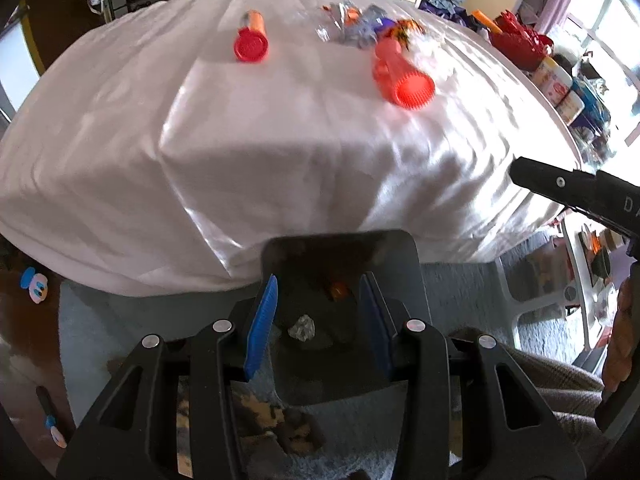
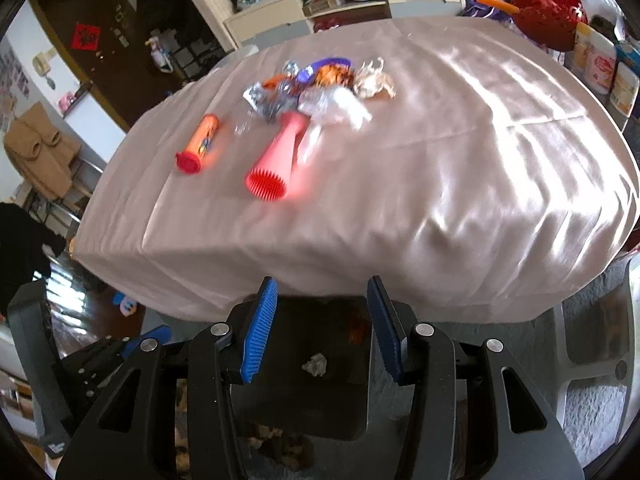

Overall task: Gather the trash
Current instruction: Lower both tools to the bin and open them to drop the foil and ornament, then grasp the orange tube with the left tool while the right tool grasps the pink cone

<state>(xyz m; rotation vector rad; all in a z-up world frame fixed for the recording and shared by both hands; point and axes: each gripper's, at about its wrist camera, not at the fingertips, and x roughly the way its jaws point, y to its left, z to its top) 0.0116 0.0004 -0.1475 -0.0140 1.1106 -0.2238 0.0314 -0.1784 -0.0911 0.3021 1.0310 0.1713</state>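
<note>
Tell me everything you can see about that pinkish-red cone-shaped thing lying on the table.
The pinkish-red cone looks like soft plastic or silicone. It lies on its side on the pale tablecloth, its wide ribbed mouth turned toward the cameras and its narrow end tucked against the pile of crumpled wrappers. A clear wrapper lies along its side. Neither gripper touches it.

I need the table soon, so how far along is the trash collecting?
Done: two scraps, a crumpled foil ball and an orange piece, already lie in the dark bin. In hand: nothing; left gripper and right gripper stand open above it. Left: the wrapper pile, orange tube and red cone on the table.
</note>
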